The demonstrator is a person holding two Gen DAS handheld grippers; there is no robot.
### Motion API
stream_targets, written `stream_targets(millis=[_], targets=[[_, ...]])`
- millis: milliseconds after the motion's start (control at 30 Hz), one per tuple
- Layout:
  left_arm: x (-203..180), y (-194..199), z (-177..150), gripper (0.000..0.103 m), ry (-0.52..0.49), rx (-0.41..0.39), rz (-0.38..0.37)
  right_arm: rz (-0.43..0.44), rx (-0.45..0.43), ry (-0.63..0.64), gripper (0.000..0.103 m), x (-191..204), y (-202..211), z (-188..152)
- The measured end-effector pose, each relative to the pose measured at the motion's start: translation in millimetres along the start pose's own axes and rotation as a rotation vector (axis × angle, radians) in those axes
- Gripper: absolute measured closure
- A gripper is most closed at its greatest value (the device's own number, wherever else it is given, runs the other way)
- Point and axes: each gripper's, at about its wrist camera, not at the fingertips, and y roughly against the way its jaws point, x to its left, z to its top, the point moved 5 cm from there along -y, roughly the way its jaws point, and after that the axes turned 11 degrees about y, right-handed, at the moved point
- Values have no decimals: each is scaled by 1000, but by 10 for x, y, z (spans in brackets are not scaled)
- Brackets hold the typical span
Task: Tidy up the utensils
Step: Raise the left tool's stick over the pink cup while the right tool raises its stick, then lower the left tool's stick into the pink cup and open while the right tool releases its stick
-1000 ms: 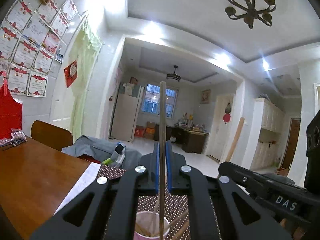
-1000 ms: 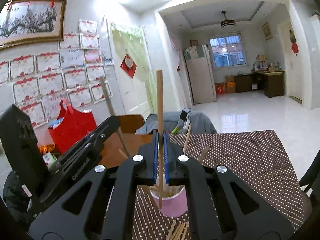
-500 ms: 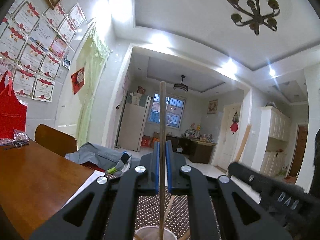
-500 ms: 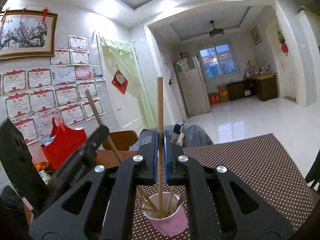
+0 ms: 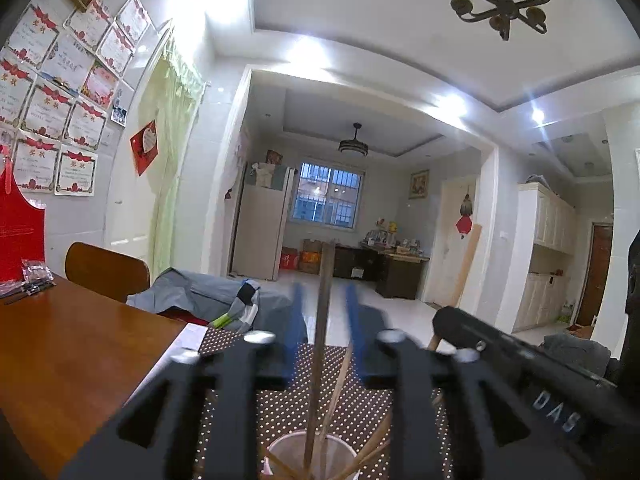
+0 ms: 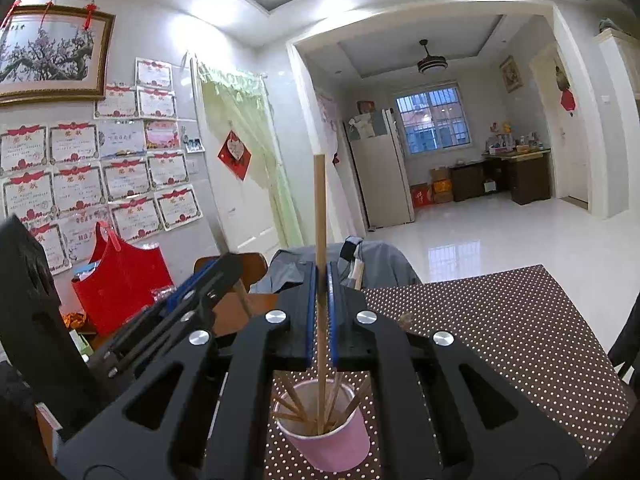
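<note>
A pink paper cup (image 6: pixel 328 436) with several wooden chopsticks in it stands on the dotted brown tablecloth (image 6: pixel 500 320); its rim also shows at the bottom of the left wrist view (image 5: pixel 312 454). My right gripper (image 6: pixel 321 276) is shut on an upright chopstick (image 6: pixel 319 208) whose lower end is inside the cup. My left gripper (image 5: pixel 322 296) is open; a dark chopstick (image 5: pixel 320 344) stands loose between its blurred jaws with its lower end in the cup. The left gripper also shows in the right wrist view (image 6: pixel 208 280), left of the cup.
A wooden table (image 5: pixel 68 352) lies to the left, with a red bag (image 6: pixel 120 276) and small packets (image 5: pixel 36 276) on it. A wooden chair (image 5: pixel 106 270) and a grey garment (image 5: pixel 208 300) are behind the table. The right gripper's body (image 5: pixel 520 376) is close on the right.
My left gripper has opened and let go of its chopstick, which has dropped lower into the cup. My right gripper has lowered its chopstick into the cup.
</note>
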Motion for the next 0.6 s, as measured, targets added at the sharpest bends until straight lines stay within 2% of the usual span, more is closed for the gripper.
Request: stream_targets(millis=[133,233,300,600], targets=[[2,16,-1,75,-24,41,33,8,23,3,97,38,-13,-21],[42,28,-10,68,-29,88,66,10,35,6,97,48,-3,-30],[76,45,-20,68,-33,118,82,7,38,4,97,43,6,-28],[207,76,-10,67,-56,155,123,10,76,8,97,48,-60,-93]])
